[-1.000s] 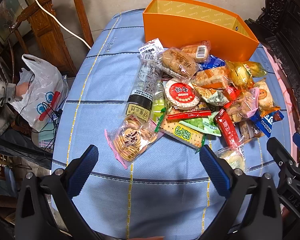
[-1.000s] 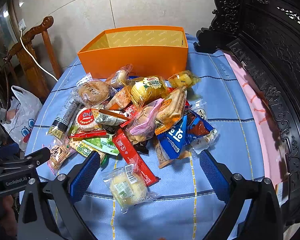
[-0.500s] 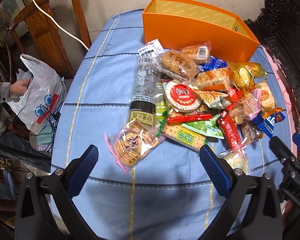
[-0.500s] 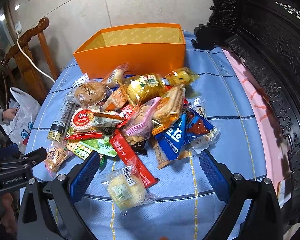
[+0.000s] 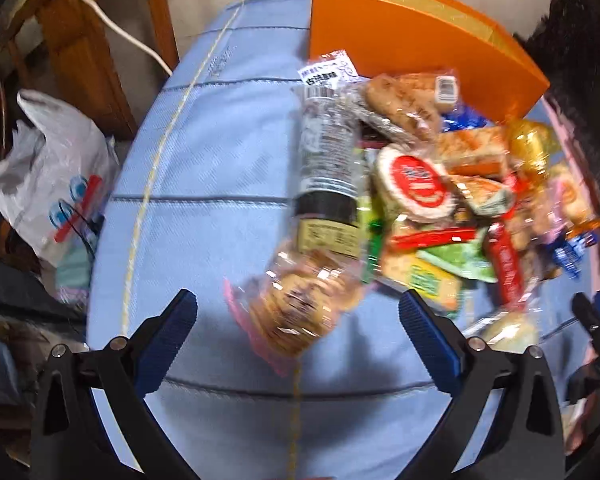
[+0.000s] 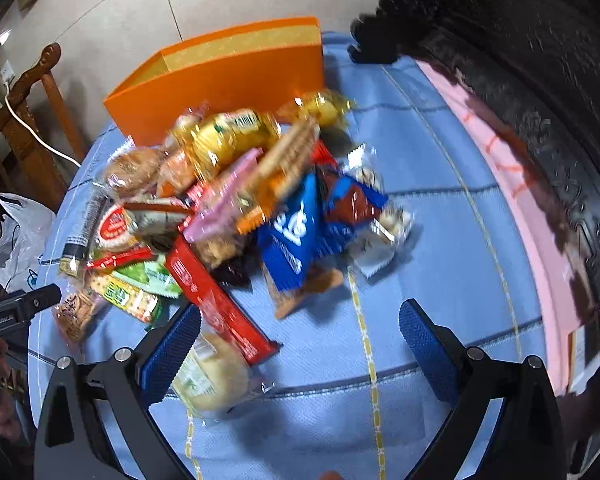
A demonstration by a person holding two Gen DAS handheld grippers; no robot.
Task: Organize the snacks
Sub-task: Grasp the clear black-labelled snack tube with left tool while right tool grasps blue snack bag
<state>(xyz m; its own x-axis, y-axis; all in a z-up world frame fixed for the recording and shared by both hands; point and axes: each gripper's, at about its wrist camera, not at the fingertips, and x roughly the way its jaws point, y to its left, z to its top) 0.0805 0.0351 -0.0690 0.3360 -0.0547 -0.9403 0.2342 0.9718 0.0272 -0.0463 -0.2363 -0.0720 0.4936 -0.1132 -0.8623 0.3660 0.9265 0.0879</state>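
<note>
Left claw (image 5: 298, 320) spread wide, empty, hovering low over the surface (image 5: 204, 168) with a clear bag of round crackers (image 5: 300, 312) lying between its blue fingers (image 5: 166, 340), apparently untouched. Right claw (image 6: 300, 340) likewise spread wide and empty, its left finger (image 6: 170, 354) just over a clear-wrapped pale bun (image 6: 216, 384), contact unclear through the blur. Snack pile (image 6: 236, 200) heaped mid-surface on a blue cloth with yellow and dark stripes. Orange box (image 5: 412, 40) standing open at the far edge, just behind the pile, nothing visible inside from these angles. Within the heap: long dark-banded cookie sleeve (image 5: 328, 168) on the left side, round red-and-white disc pack (image 5: 416, 186) beside it, long red bar (image 6: 216, 300) pointing toward the right claw, blue wrapper (image 6: 296, 228) near the right edge of the pile, yellow packet (image 6: 228, 140) close to the box. White plastic bag (image 5: 48, 172) down off the left edge of the surface, beside a wooden chair (image 5: 80, 48). Dark carved furniture (image 6: 540, 80) along the right side.
</note>
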